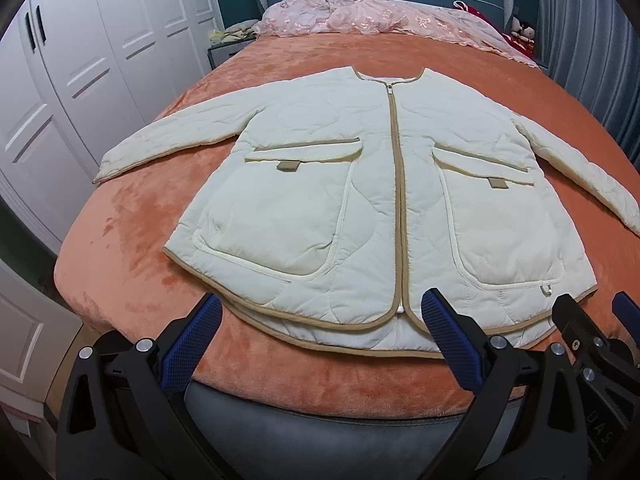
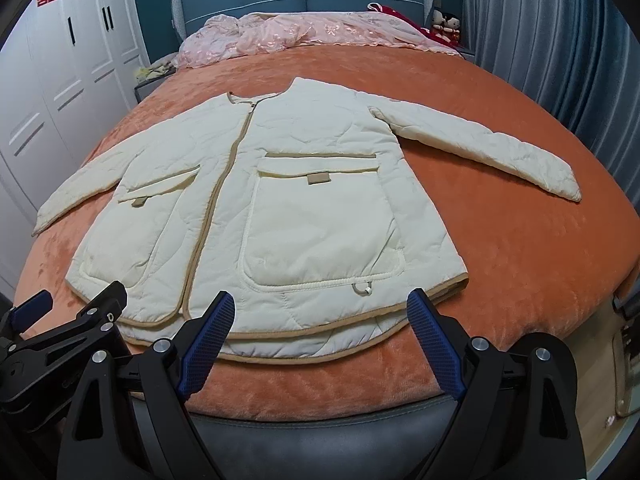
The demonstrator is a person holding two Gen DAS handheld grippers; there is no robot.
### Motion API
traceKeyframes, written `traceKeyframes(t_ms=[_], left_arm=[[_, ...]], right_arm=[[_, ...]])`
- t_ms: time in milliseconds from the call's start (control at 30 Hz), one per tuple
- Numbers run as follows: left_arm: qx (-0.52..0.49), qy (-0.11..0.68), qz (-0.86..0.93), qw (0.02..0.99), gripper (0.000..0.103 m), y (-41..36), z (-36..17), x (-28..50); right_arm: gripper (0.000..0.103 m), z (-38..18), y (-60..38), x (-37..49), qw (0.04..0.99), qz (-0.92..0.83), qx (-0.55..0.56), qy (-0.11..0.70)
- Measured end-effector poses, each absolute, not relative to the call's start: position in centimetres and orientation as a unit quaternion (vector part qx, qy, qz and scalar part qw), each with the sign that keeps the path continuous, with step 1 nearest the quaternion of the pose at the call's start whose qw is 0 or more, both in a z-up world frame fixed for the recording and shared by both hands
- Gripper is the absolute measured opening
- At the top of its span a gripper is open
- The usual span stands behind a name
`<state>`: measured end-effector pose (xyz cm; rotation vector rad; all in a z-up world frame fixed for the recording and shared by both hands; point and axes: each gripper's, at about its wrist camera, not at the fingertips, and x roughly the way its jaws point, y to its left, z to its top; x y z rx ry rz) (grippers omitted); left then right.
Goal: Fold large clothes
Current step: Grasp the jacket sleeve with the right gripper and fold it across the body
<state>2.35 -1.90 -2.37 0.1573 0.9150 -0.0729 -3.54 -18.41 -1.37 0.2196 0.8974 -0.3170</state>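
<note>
While spread flat and zipped on the orange bed cover (image 1: 120,240), cream jacket (image 1: 360,184) with sleeves out left and right; near its hem, left gripper (image 1: 320,316) and right gripper (image 2: 320,312) both spread wide, empty.

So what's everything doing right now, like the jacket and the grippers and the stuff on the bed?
Jacket: spread flat, front up, zipped, sleeves out, not folded.
Pocket flaps: closed.
Left gripper: open, holding nothing, near the hem.
Right gripper: open, holding nothing, near the hem.
Pink quilt: crumpled by the headboard.
Wardrobe doors: shut.
</note>
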Motion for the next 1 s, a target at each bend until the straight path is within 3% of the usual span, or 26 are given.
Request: traceKeyframes(t_ms=[200, 433, 667, 933, 1000], left_arm=[[0.070, 0.445, -0.031, 0.892, 0.098, -2.8, -2.6, 4.8], [0.067, 0.439, -0.028, 0.895, 0.098, -3.2, -2.4, 9.0], [0.076, 0.442, 0.002, 0.894, 0.098, -2.7, -3.6, 13.2], [0.078, 0.466, 0.036, 0.881, 0.098, -2.1, -6.2, 17.1], [0.078, 0.470, 0.043, 0.878, 0.098, -1.9, -6.7, 17.9]], right_arm=[[0.086, -1.5, -22.7, -1.4, 0.880, -0.156, 0.143, 0.426], [0.086, -2.4, -37.5, 1.3, 0.854, -0.247, 0.254, 0.381], [0.085, -5.7, -52.3, 2.0, 0.809, -0.336, 0.338, 0.345], [0.085, -10.6, -62.0, 1.0, 0.750, -0.401, 0.425, 0.309], [0.076, -11.3, -63.1, 0.7, 0.743, -0.409, 0.444, 0.289]])
